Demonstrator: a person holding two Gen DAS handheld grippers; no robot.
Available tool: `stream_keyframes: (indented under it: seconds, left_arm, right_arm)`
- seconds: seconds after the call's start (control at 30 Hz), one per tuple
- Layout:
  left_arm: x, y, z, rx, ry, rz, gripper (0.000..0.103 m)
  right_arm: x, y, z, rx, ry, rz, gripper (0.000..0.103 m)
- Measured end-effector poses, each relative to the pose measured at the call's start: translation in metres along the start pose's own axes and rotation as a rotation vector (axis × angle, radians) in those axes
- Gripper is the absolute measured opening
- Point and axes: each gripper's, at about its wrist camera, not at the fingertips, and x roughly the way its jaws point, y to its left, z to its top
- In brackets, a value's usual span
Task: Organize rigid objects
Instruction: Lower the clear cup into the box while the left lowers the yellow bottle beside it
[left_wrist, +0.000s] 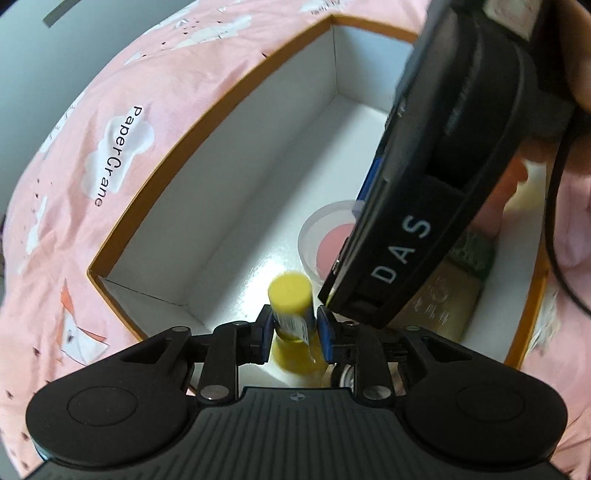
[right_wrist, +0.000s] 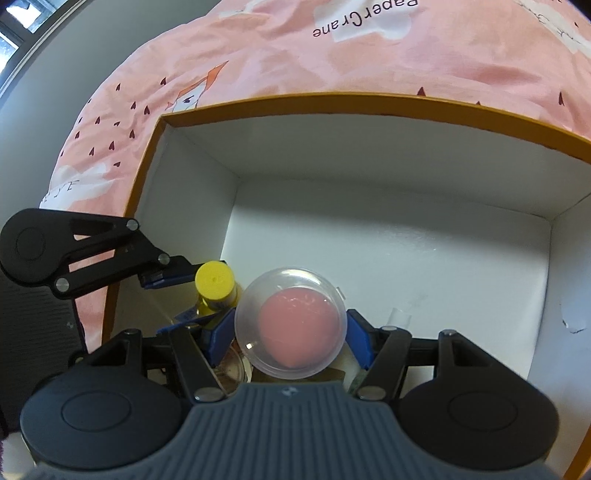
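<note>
A small bottle with a yellow cap (left_wrist: 290, 295) stands upright on the floor of the white box (left_wrist: 229, 206) with the orange rim. My left gripper (left_wrist: 293, 332) straddles its body, and a thin gap shows at the right pad, so the jaws stand open around it. My right gripper (right_wrist: 290, 338) is shut on a clear round container with pink filling (right_wrist: 291, 325), held low inside the same box, right beside the yellow-capped bottle (right_wrist: 215, 282). In the left wrist view the right gripper's black body (left_wrist: 424, 221) hides part of the round container (left_wrist: 325, 240).
The box lies on a pink printed bedsheet (left_wrist: 92, 166). A gold-brown carton with a dark green top (left_wrist: 447, 302) sits in the box's near corner. A round glass item (right_wrist: 231, 369) lies under my right gripper. The far half of the box floor (right_wrist: 424, 258) is bare.
</note>
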Motion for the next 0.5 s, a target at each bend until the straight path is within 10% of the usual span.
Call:
stream_keyframes:
  seconds: [0.5]
  left_arm:
    - [-0.058,0.021,-0.018,-0.158,-0.149,0.004,0.056]
  right_arm:
    - [0.004,-0.002,0.002,0.007,0.012,-0.030,0.064]
